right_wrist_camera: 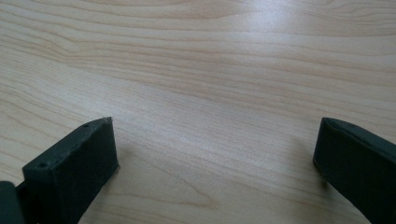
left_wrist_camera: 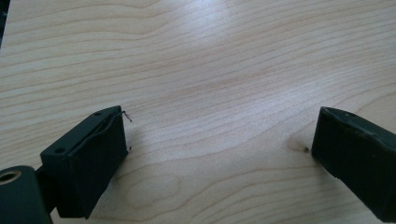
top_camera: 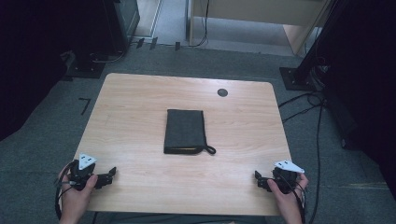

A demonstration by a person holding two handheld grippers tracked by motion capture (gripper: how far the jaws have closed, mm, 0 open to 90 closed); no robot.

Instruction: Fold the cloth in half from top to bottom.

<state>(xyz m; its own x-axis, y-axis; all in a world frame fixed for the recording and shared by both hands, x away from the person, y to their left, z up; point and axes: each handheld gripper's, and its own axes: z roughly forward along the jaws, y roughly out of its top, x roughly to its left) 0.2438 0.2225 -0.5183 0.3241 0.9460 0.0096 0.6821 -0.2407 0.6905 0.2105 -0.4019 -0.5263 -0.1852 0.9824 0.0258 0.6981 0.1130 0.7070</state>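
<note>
From the high view, a dark grey folded cloth pouch (top_camera: 185, 131) with a small loop at its near right corner lies flat near the middle of the light wooden worktop (top_camera: 135, 102), well apart from both grippers. The left gripper (top_camera: 111, 173) rests at the near left corner of the worktop and the right gripper (top_camera: 258, 178) at the near right corner, each held by a hand at the bottom edge, where the forearms are cut off. The two gripper views add what the high view is too small to tell: the left gripper (left_wrist_camera: 219, 140) has its jaws spread wide with bare wood grain between them, and the right gripper (right_wrist_camera: 217, 144) is likewise released, with bare wood in its gap. A fine thread or wire end sticks out from one left jaw. Bare worktop lies on all sides of the pouch, with a small dark round grommet (top_camera: 222, 92) near the far edge. Beyond the worktop the floor is dim, with cables (top_camera: 303, 105) hard to trace.
</note>
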